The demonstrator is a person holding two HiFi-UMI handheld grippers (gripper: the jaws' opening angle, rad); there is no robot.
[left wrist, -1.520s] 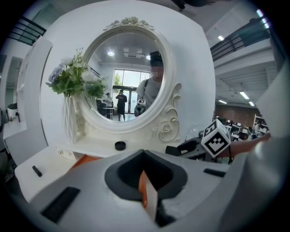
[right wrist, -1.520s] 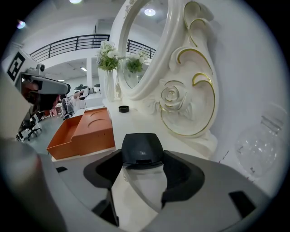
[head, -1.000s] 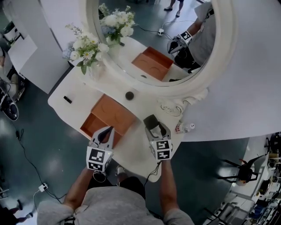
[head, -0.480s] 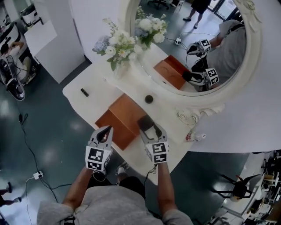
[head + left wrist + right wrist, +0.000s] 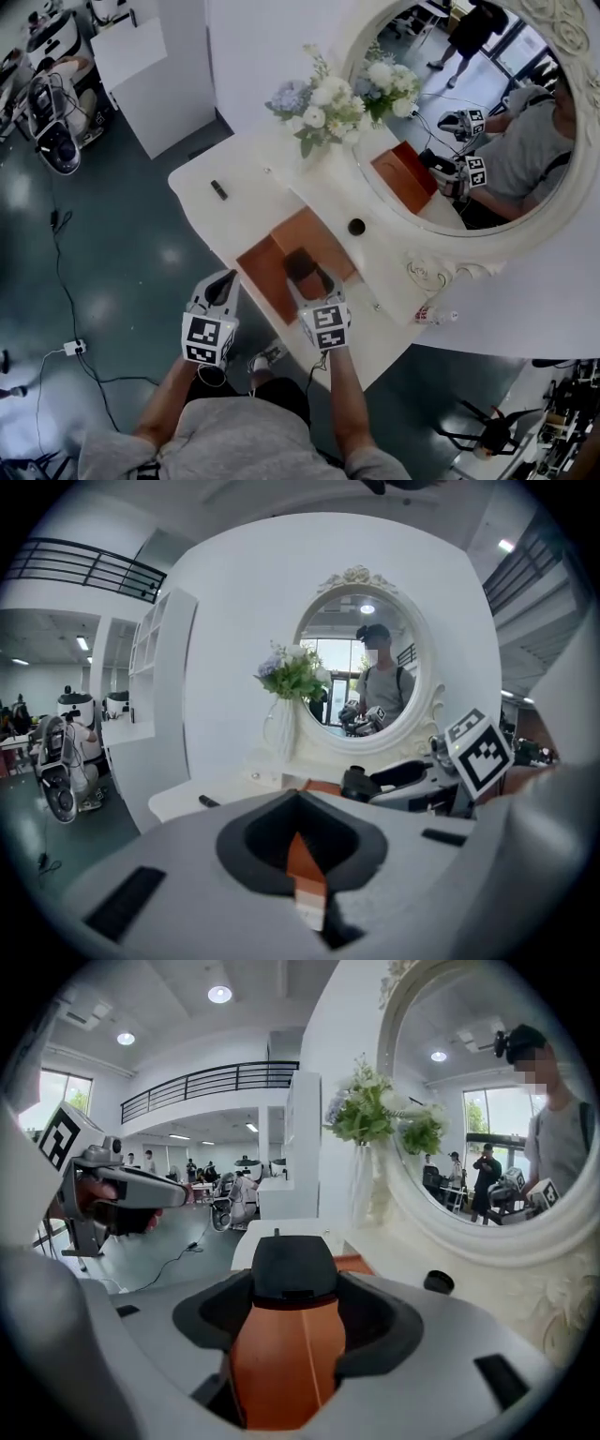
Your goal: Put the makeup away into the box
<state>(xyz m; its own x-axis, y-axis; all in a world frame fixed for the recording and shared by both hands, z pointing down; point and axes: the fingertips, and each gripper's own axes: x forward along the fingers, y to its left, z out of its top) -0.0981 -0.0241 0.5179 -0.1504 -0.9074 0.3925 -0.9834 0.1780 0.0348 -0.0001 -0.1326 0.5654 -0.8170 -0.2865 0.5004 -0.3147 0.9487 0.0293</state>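
Head view first: the right gripper (image 5: 307,279) is hanging over the open box (image 5: 267,286) on the white table (image 5: 239,202). It's gripping a dark makeup piece (image 5: 300,261) that's sitting right above the box, so I'd say that one is mid-delivery and not dropped in yet. The left gripper (image 5: 225,281) is hovering just off the table's near edge, beside the box. Stuff that's looking like it's waiting its turn: a small black stick (image 5: 218,189) lying well apart from the box toward the far end of the table, a round black pot (image 5: 356,226) sitting near the mirror (image 5: 497,244), and a little bottle (image 5: 427,314) lying by the right end. I'm not managing to tell whether anything is already lying in the box, since the gripper is covering a good part of it. Left gripper view: its jaws are sitting pressed together with nothing between them, pointing at the table with the other gripper off to the right. Right gripper view: the jaws are squeezing the dark piece at their tips, with a sliver of the box peeking out past it. So I'm guessing most of the job is waiting to be done: this piece is going in next, then maybe three more.
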